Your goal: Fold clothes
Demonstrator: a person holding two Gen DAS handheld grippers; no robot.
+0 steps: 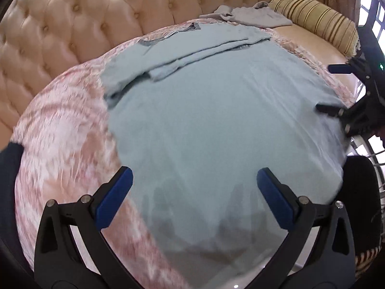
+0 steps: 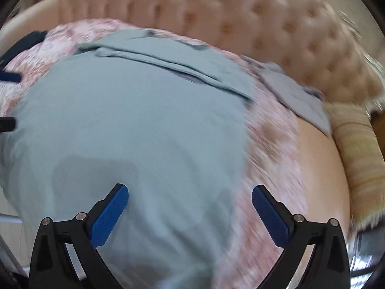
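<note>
Both the left gripper (image 1: 195, 183) and the right gripper (image 2: 190, 200) are spread wide, holding nothing. The shirt (image 1: 216, 120) fills mid-frame on the bedspread (image 1: 62, 144). A one-sided pinch at the hem could skew the fold.

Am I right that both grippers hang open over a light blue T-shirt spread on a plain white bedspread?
Almost. The left gripper and right gripper are open above the light blue T-shirt, but the bedspread is not plain white: the left wrist view shows a pink, patterned cover.
</note>
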